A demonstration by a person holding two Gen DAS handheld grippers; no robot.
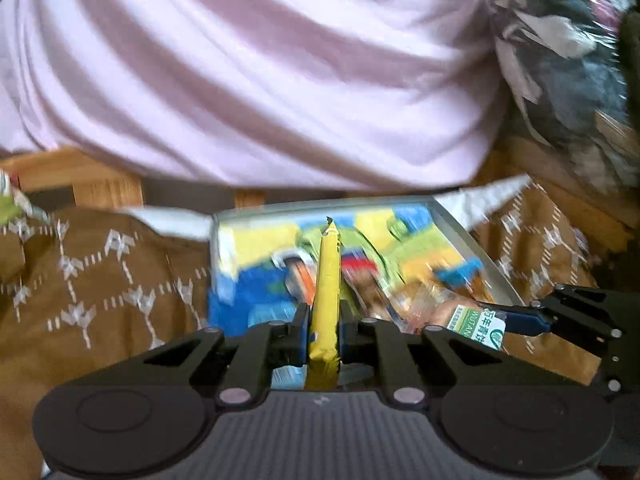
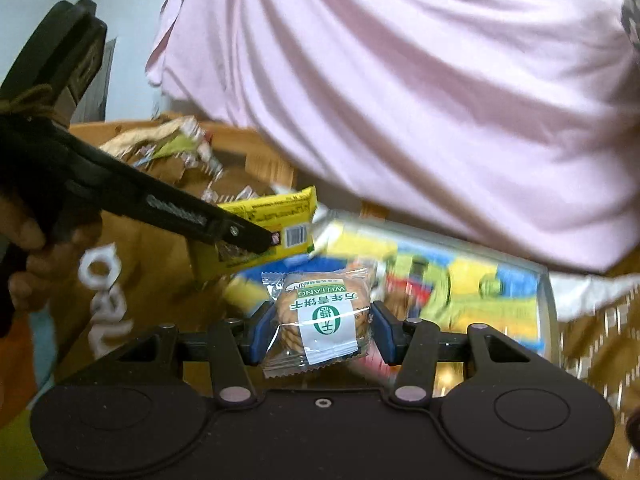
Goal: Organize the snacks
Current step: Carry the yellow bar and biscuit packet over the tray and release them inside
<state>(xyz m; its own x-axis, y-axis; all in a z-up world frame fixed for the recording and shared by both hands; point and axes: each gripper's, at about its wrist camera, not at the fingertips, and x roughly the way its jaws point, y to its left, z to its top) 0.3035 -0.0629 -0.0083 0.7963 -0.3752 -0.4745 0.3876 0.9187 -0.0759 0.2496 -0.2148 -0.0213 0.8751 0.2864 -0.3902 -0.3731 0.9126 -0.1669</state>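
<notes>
Clamped edge-on in the left hand-held gripper (image 1: 325,320), low centre of frame, a yellow snack packet (image 1: 326,300) hangs over the snack tray (image 1: 472,240); the right hand-held gripper (image 2: 316,330) pinches a clear-wrapped biscuit pack (image 2: 320,312), likely both for sorting into it.

Pale pink shirt (image 1: 260,80), black tongs (image 1: 325,332)

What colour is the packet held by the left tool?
Yellow packet, barcode on it; shows best in the right wrist view.

biscuit wrapper (image 2: 320,320): clear glossy plastic | shirt (image 1: 240,80): soft matt cloth
</notes>
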